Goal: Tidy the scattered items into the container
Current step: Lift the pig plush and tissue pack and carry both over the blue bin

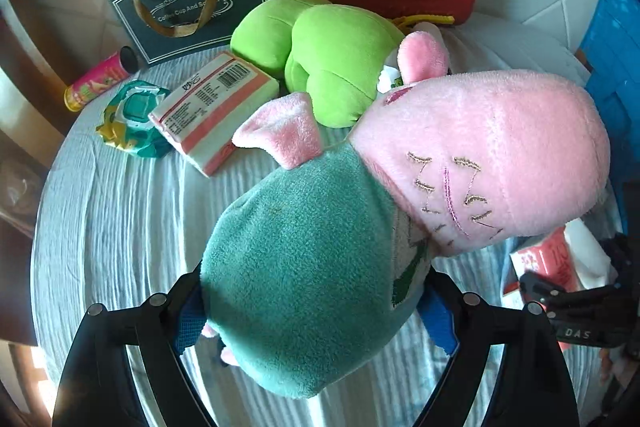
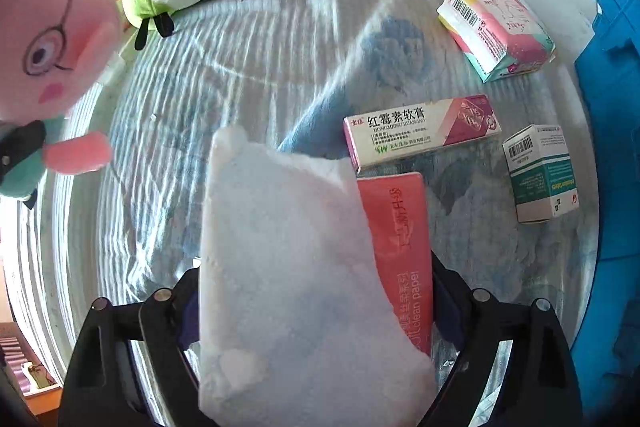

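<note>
While my left gripper [image 1: 316, 311] clamps the pink-and-teal plush pig [image 1: 400, 211] and my right gripper [image 2: 316, 307] clamps the red tissue pack [image 2: 320, 267], either could slip before reaching the blue plastic crate [image 2: 612, 147].

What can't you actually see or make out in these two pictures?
- Blue crate: cut off by the right edge in both views; its inside is hidden.
- Left gripper: the pig toy covers its fingertips.
- Right gripper: the tissue pack covers its fingertips.
- Green plush, left view: face turned away.
- Small box, right view: print too small to read.
</note>
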A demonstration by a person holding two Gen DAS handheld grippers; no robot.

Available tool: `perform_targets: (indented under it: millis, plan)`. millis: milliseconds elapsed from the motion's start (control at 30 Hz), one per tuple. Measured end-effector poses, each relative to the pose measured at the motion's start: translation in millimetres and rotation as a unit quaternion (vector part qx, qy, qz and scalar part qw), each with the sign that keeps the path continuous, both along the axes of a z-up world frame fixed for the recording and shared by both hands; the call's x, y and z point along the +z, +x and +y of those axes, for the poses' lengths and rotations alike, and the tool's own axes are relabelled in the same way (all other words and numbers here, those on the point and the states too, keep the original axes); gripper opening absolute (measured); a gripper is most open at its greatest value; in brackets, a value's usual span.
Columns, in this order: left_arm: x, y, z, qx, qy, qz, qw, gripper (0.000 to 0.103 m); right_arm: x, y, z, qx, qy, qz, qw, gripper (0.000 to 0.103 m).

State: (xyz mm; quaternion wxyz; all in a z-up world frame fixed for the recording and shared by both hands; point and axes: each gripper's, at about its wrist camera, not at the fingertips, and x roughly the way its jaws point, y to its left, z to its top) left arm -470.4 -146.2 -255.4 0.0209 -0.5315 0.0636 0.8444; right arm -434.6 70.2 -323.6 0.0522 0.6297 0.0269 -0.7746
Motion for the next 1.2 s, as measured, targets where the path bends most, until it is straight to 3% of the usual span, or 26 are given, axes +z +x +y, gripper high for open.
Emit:
perform_targets:
  millis: [100,367,767,933,1200]
  plan:
    - [7.7,6.0,-0.4,0.009,0.007,0.006,0.9999,0.088,9.2,10.1,0.9,-0.006,-0.004,0.017,1.0,0.085]
    - [41.6,36.9,8.0,0.008,0.013,0.039,0.9991,0.087,78.5,26.0,3.6,0.001,-0.02,0.101,0.995,0.084]
    - [102.0,96.6,12.1,0.052,0.013,0.102,0.9934,0.088,200.9,54.0,-14.1,0.057,-0.031,0.234,0.97,0.084]
    - [129.9,117.7,11.4,0.08,0.013,0.128,0.9885,0.088,244.6,77.3,-26.2,0.086,-0.02,0.265,0.96,0.084]
    - [182.4,134.6,29.6,0.04,0.013,0.171,0.9844,0.088,317.0,113.1,9.9,0.026,-0.01,0.314,0.949,0.084]
